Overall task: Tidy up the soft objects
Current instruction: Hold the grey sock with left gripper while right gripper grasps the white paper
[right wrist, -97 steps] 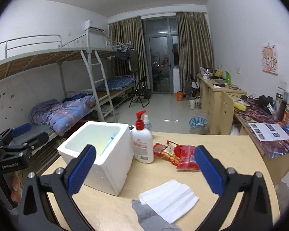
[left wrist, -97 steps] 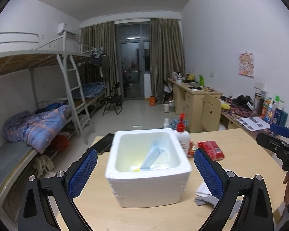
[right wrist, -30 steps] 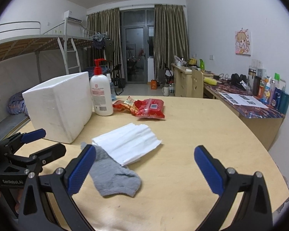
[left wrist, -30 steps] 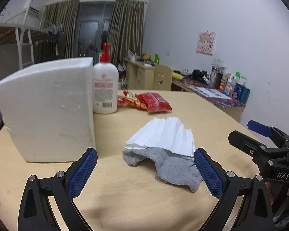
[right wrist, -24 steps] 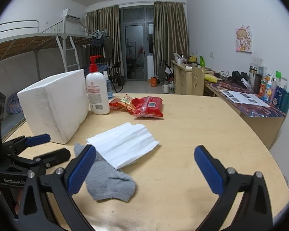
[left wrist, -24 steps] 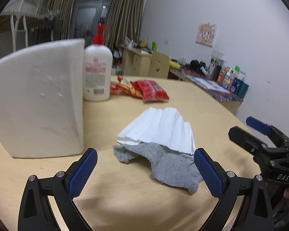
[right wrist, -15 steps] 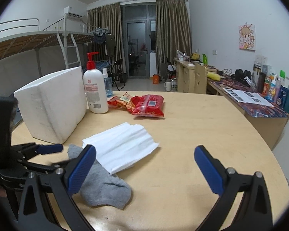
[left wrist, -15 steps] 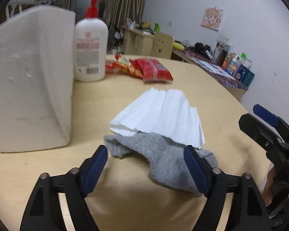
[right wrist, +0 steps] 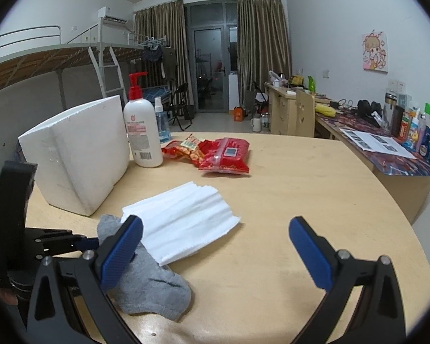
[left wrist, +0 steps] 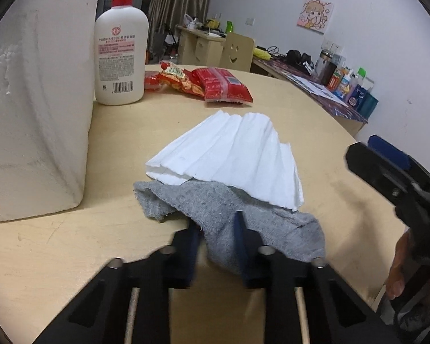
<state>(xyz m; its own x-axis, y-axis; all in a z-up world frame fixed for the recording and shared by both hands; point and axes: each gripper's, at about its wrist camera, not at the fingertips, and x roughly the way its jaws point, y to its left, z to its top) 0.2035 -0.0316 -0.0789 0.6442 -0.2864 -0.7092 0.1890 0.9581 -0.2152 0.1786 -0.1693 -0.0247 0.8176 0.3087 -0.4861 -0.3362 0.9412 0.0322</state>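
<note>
A grey sock lies on the wooden table, its far end under a folded white tissue. My left gripper is shut on the sock's near edge. The white foam box stands to the left. In the right wrist view the sock lies at lower left beside the tissue, with the foam box behind. My right gripper is open and empty, low over the table to the right of the sock.
A white lotion bottle with a red pump stands beside the box. Red snack packets lie behind the tissue. The table's round edge curves at the right. A desk with bottles and bunk beds stand beyond.
My left gripper dropped from above the box to the table, moved up to the sock and closed on its near edge. The right gripper stayed open and lowered slightly.
</note>
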